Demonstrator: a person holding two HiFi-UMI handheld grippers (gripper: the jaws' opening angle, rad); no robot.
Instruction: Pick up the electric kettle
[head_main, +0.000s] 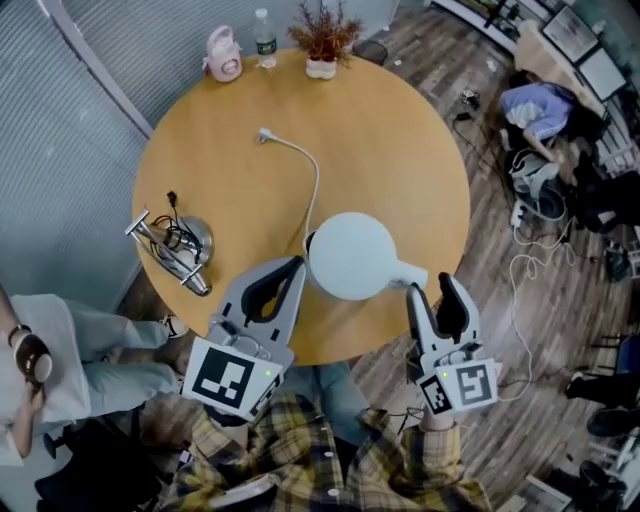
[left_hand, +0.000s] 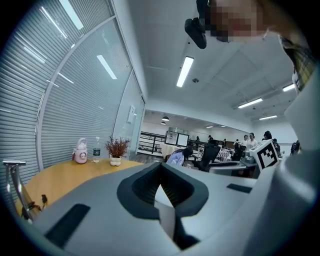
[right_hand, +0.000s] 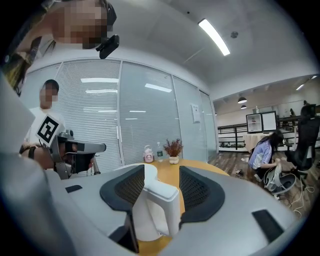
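Observation:
A pale, round electric kettle (head_main: 350, 255) stands on the round wooden table (head_main: 210, 180) near its front edge, with its handle (head_main: 407, 272) pointing right. My right gripper (head_main: 436, 288) is open just before the handle. In the right gripper view the white handle (right_hand: 161, 200) stands upright between the two dark pads (right_hand: 199, 192), which do not clamp it. My left gripper (head_main: 298, 266) rests against the kettle's left side, and its jaws look shut. In the left gripper view its pads (left_hand: 187, 192) meet in a narrow V.
A white cord with plug (head_main: 264, 134) trails from the kettle across the table. A chrome stand with wires (head_main: 172, 246) sits at the left edge. A pink jug (head_main: 222, 54), water bottle (head_main: 264, 38) and potted plant (head_main: 322, 40) line the far edge. One person (head_main: 45, 360) sits left, another (head_main: 535, 105) far right.

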